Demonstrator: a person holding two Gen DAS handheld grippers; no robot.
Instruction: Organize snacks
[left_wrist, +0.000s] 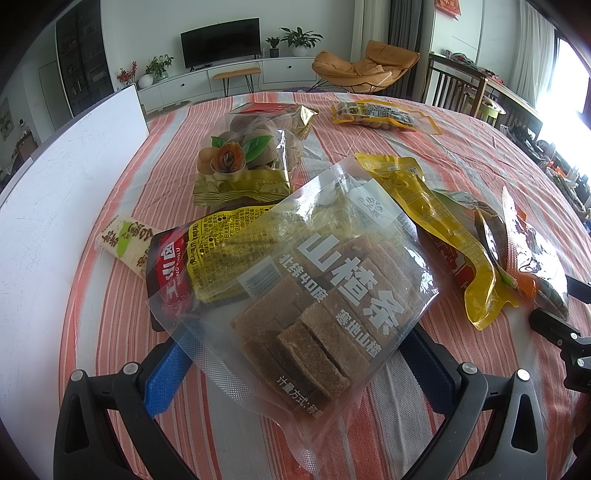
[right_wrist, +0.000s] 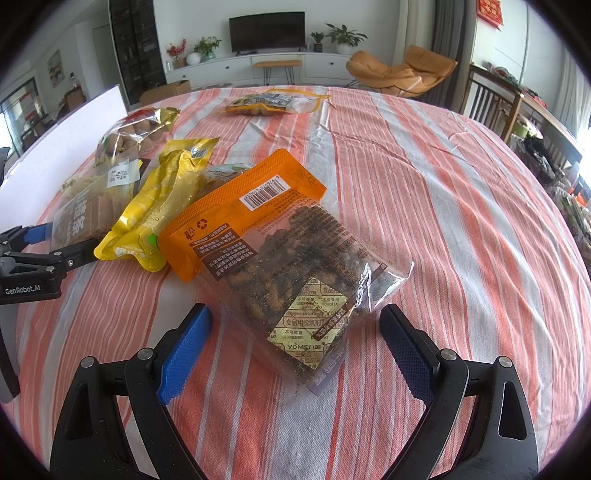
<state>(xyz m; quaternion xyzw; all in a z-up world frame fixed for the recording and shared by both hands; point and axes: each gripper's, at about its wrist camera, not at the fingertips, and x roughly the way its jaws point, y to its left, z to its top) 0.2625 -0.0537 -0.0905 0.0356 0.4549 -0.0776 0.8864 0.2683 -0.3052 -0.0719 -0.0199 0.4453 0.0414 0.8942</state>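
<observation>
The left gripper stands released around the hawthorn-strip bag on the striped tablecloth. The right gripper is released astride the orange nut bag; slick film could slip when pinched

Seven snack packets; two grippers; one striped tablecloth

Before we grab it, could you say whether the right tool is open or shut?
Open: the right tool has its blue fingers spread either side of the orange-topped packet.
</observation>
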